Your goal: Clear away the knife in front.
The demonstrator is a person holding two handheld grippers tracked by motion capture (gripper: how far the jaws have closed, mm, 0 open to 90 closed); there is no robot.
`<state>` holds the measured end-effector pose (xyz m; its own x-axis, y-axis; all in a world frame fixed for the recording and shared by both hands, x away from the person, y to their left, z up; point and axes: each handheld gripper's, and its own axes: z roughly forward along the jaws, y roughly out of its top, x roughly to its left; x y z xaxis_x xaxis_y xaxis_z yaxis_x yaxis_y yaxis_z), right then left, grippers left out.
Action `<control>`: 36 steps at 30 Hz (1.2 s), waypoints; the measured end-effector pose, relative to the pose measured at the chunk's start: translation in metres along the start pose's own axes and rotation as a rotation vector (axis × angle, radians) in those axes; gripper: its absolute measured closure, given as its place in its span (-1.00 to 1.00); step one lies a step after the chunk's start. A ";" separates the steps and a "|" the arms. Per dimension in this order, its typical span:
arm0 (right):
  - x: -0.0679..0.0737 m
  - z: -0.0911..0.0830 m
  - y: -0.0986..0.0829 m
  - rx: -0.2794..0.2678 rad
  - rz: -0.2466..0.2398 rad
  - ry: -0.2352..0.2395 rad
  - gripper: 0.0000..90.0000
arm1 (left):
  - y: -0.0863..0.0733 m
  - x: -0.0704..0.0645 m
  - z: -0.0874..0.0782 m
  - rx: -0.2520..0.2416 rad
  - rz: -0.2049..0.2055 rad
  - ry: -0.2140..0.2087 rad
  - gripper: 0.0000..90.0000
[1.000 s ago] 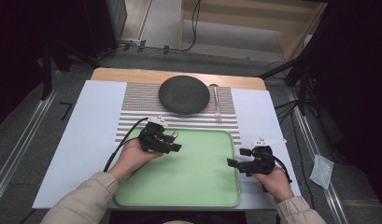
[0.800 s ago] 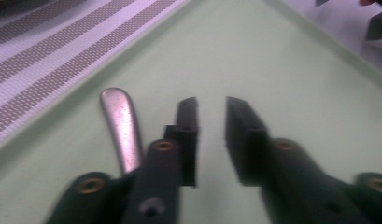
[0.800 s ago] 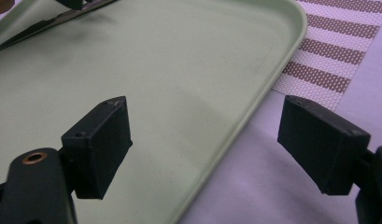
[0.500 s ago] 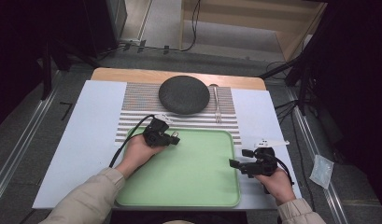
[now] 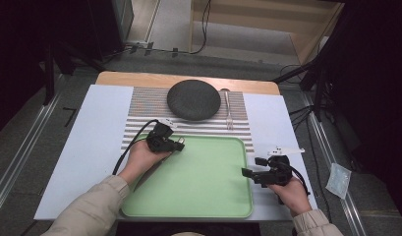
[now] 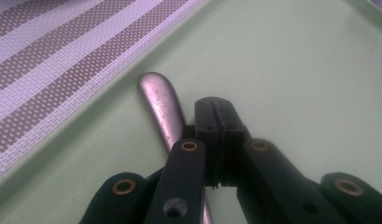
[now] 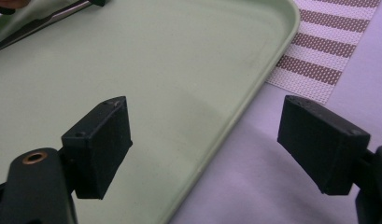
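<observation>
1. Green plastic tray (image 5: 198, 187) has plenty of bare floor between your two grippers; its right rim runs under your right gripper (image 5: 248, 173), whose jaws stand wide apart, one over the tray and one over the pale table cover (image 7: 272, 186).
2. Your left gripper (image 6: 215, 122) sits at the tray's far left corner, jaws pinched together on a metal utensil handle (image 6: 161, 105) that lies on the tray floor beside the rim.
3. Beyond the tray, a dark round plate (image 5: 193, 100) and a fork (image 5: 228, 109) rest on the striped placemat (image 5: 144, 105), just beside each other.
4. The utensil's working end is hidden under your left hand (image 5: 142, 160), so its kind cannot be told.
</observation>
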<state>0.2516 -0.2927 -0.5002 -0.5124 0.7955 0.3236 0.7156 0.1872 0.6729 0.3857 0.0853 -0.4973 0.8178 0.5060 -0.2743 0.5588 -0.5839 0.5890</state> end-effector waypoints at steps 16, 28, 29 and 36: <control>0.000 0.000 0.000 -0.004 -0.007 0.003 -0.66 | -0.008 0.013 -0.013 0.018 -0.009 -0.013 1.00; 0.000 0.001 0.001 -0.009 -0.009 0.004 -0.66 | -0.015 0.021 -0.022 0.022 -0.036 -0.014 1.00; 0.000 0.001 0.001 -0.008 -0.008 0.005 -0.66 | -0.015 0.022 -0.023 0.025 -0.036 -0.013 1.00; 0.000 0.001 0.002 -0.003 -0.009 0.005 -0.66 | -0.020 0.028 -0.031 0.032 -0.049 -0.003 1.00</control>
<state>0.2532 -0.2914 -0.4996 -0.5208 0.7912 0.3207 0.7095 0.1921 0.6780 0.3932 0.1314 -0.4931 0.7900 0.5322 -0.3043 0.6019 -0.5790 0.5500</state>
